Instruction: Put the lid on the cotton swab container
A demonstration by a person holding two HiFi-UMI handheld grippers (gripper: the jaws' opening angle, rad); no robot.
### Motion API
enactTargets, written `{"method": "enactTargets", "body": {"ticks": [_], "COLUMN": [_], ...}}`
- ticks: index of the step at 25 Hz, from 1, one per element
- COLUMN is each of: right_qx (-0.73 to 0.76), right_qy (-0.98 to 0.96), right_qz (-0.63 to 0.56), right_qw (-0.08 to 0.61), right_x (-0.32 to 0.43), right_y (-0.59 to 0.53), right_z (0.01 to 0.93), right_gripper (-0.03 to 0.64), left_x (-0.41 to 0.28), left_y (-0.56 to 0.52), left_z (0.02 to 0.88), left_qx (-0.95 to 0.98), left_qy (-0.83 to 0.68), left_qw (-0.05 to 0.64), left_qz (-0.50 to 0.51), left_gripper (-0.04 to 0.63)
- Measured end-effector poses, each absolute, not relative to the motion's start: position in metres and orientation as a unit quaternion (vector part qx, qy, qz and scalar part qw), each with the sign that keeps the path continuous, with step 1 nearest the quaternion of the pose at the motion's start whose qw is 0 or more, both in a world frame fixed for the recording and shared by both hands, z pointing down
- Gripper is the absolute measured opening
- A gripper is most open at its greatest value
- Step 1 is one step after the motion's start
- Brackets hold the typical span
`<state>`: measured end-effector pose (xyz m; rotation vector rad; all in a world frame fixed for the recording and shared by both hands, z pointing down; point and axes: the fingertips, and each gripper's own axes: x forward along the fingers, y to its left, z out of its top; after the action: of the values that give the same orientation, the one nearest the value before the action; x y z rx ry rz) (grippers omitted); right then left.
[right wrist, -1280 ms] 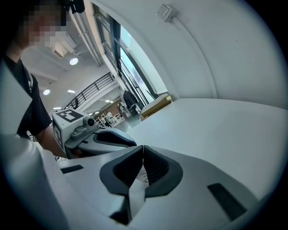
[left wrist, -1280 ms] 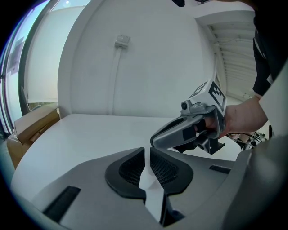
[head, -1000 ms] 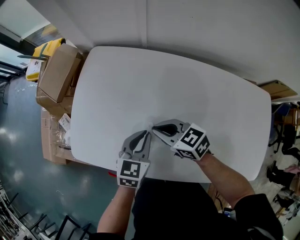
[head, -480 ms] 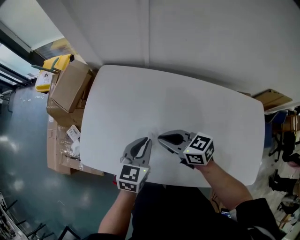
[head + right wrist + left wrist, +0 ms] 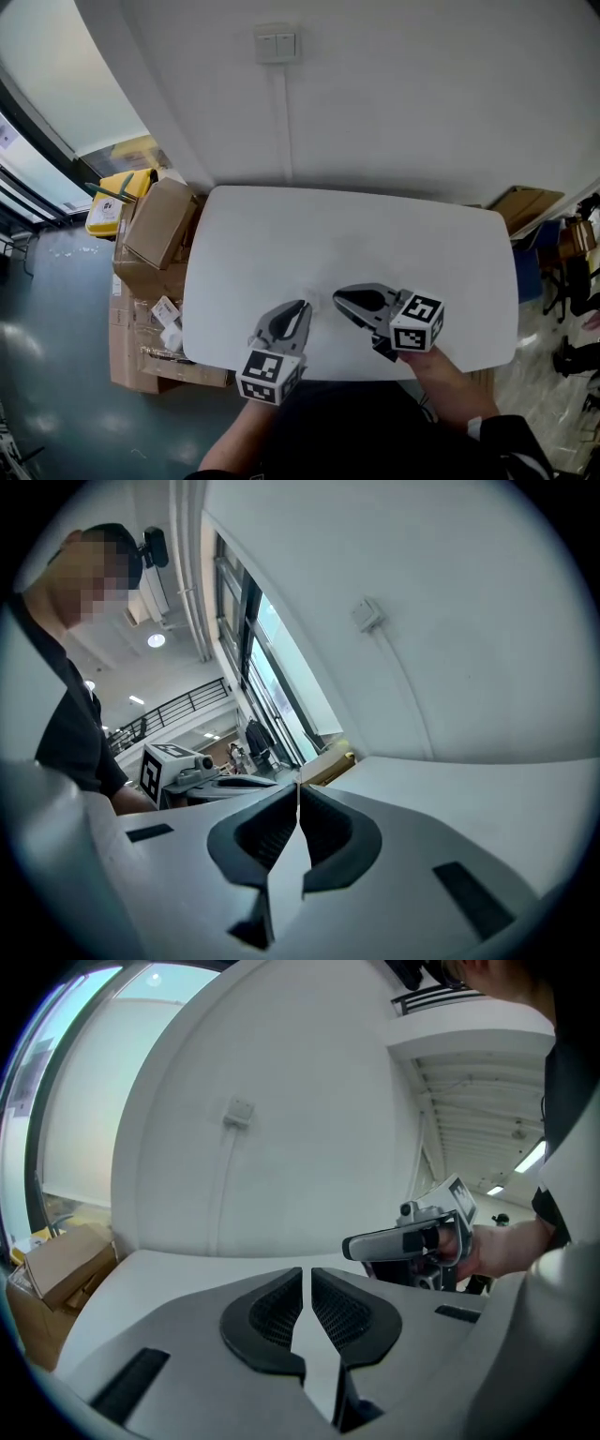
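Left gripper (image 5: 302, 306): jaws nearly together, thin slit, nothing between. Right gripper (image 5: 338, 298): jaws together, empty. Both low over white table (image 5: 375, 234). Cotton swab container, lid: in no view. Risk: capping cannot begin until both are found; close tips may collide.

Showing bright, even, diffuse light over the white table (image 5: 281, 234) and wall (image 5: 403, 103), with daylight coming in through the window (image 5: 267, 658) and glinting in soft patches off the dark floor (image 5: 56, 394). Leaving only faint, soft-edged shadows on the tabletop, with ceiling lights (image 5: 530, 1157) glaring as small hot spots. Bending straight lines hard toward the edges in both gripper views, darkening into black corners and blurring the nearest foreground slightly.
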<state>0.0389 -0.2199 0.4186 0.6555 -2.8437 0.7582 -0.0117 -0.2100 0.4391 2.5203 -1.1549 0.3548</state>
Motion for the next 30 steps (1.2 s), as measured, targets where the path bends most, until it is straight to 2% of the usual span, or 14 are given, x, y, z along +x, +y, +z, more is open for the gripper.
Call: {"method": "enactTargets", "body": {"ticks": [7,18,30], "right_qx": [0.276,0.346,0.343], "right_qy": [-0.935,-0.928,-0.937], "right_qz": [0.220,0.138,0.064], "right_qw": [0.021,0.002,-0.034], "right_x": [0.063,0.143,0.209], "right_y": [-0.202,-0.168,-0.147], "right_z": [0.374,0.317,0.268], "right_gripper": [0.017,0.017,0.015], "left_x": [-0.004,0.037,0.091], "left_y": [-0.199,-0.192,-0.181], "left_z": [0.404,0.343,0.301], "left_qx": [0.914,0.921,0.918], "left_qy": [-0.365,-0.366,-0.384], "left_qw": [0.129,0.108,0.070], "left_qz": [0.124,0.076,0.062], "left_gripper": [0.038,0.037,0.037]}}
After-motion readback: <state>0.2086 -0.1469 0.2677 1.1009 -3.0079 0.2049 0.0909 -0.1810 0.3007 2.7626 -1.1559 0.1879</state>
